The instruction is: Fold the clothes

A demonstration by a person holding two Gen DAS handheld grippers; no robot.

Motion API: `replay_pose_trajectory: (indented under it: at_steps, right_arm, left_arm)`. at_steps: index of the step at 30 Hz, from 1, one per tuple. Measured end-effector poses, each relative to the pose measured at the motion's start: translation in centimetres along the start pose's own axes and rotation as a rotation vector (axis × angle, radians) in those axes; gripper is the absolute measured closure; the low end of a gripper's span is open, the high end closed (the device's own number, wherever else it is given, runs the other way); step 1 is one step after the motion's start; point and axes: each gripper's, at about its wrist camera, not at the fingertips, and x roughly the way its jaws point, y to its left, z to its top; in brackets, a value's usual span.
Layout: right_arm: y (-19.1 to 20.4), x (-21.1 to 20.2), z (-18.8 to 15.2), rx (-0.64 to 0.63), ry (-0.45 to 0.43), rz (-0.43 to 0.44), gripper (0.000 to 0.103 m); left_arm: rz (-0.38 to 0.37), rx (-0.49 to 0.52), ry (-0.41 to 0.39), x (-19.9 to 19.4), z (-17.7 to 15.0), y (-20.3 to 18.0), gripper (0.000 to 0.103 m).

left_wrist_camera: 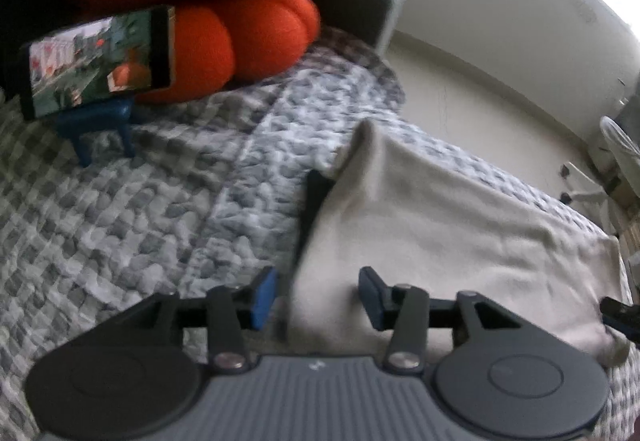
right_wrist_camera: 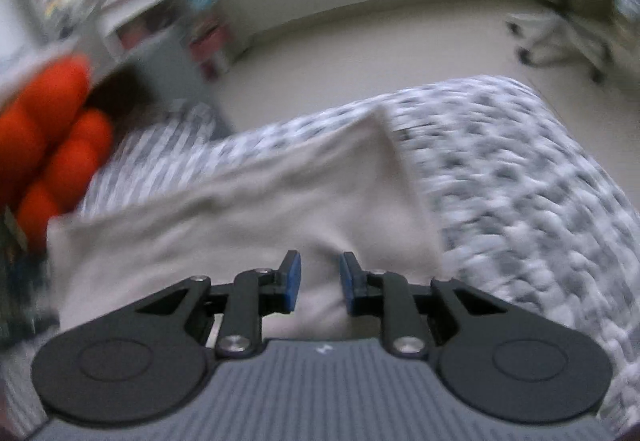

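A cream garment (left_wrist_camera: 440, 225) lies spread on the grey-and-white checked quilt (left_wrist_camera: 120, 225). One corner of it stands up in a peak. A dark strip (left_wrist_camera: 316, 197) shows under its left edge. My left gripper (left_wrist_camera: 318, 295) hovers over the garment's near left edge. Its blue pads (left_wrist_camera: 264, 297) stand apart, one off the cloth and one over it. In the blurred right wrist view the garment (right_wrist_camera: 260, 209) fills the middle, and my right gripper (right_wrist_camera: 320, 281) sits low over it with a narrow gap between the pads. Cloth shows in that gap. The right gripper's tip (left_wrist_camera: 620, 315) appears at the garment's far right end.
An orange knotted cushion (left_wrist_camera: 224, 1) and a phone on a blue stand (left_wrist_camera: 100, 61) sit at the head of the bed by a grey headboard (left_wrist_camera: 360, 1). Pale floor (right_wrist_camera: 360, 41) lies beyond the bed edge, with a shelf (right_wrist_camera: 160, 13) and a wheeled chair (right_wrist_camera: 560, 37).
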Motion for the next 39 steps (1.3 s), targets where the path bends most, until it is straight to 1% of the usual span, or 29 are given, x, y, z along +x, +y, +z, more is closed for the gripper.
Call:
replay_pose_trajectory:
  at_steps: [1,3,4,6,7,8,12,15,16,17,18,19,20,22,26,28,33,37,39]
  right_arm:
    - [-0.4,0.1,0.3,0.032,-0.016,-0.015,0.08]
    - [-0.1,0.1,0.5,0.026,-0.05,-0.032,0.08]
    - [0.2,0.1,0.6,0.019,-0.068,-0.039,0.08]
    - [0.8,0.0,0.7,-0.004,-0.101,-0.058,0.075]
    - [1.3,0.0,0.7,-0.022,-0.115,-0.069,0.072]
    - [1.5,0.1,0.7,-0.029,-0.12,-0.071,0.072]
    - [2.3,1.1,0.5,-0.043,-0.101,-0.056,0.072]
    - [2.5,1.5,0.5,-0.071,-0.096,-0.071,0.072]
    - [2.7,1.5,0.5,-0.08,-0.096,-0.07,0.072]
    - [2.8,1.5,0.4,-0.088,-0.096,-0.069,0.072]
    - [2.9,1.5,0.4,-0.098,-0.097,-0.069,0.072]
    - [3.0,1.5,0.3,-0.108,-0.098,-0.068,0.072]
    - [3.1,1.5,0.3,-0.117,-0.097,-0.069,0.072]
    - [3.3,1.7,0.2,-0.13,-0.092,-0.073,0.072]
    - [3.4,2.0,0.1,-0.145,-0.091,-0.076,0.072]
    - [3.4,1.9,0.1,-0.148,-0.096,-0.074,0.072]
    - [3.4,1.8,0.2,-0.148,-0.106,-0.069,0.072]
    - [3.2,2.2,0.1,-0.15,-0.091,-0.073,0.072]
    - [3.1,2.5,0.0,-0.158,-0.081,-0.08,0.073]
  left_arm:
    - [-0.009,-0.02,0.001,0.1,0.2,0.3,0.055]
    - [-0.008,-0.016,-0.041,-0.1,0.7,0.4,0.053]
    - [-0.003,-0.008,-0.068,-0.3,1.0,0.4,0.051]
    - [0.01,0.013,-0.123,-0.5,1.6,0.1,0.046]
    - [0.01,0.026,-0.144,-0.3,2.0,-0.1,0.041]
    - [0.001,0.033,-0.157,0.1,2.4,-0.4,0.038]
    - [-0.056,0.011,-0.188,2.0,4.1,-1.3,0.038]
    - [-0.102,-0.021,-0.184,3.6,4.3,-1.5,0.038]
    - [-0.117,-0.034,-0.18,4.1,4.3,-1.5,0.04]
    - [-0.126,-0.036,-0.177,4.4,4.2,-1.6,0.047]
    - [-0.129,-0.026,-0.174,4.6,4.1,-1.8,0.056]
    - [-0.133,-0.016,-0.171,4.9,4.0,-2.0,0.077]
    - [-0.136,-0.006,-0.168,5.1,3.9,-2.3,0.086]
    - [-0.14,0.012,-0.168,5.5,3.6,-2.6,0.088]
    - [-0.13,0.009,-0.208,4.7,3.9,-2.2,0.092]
    - [-0.121,0.014,-0.235,3.9,4.1,-2.1,0.093]
    - [-0.085,0.039,-0.261,2.8,4.3,-2.6,0.093]
    - [-0.056,0.037,-0.233,4.4,4.1,-2.3,0.092]
    - [-0.025,0.066,-0.203,5.7,3.5,-2.6,0.091]
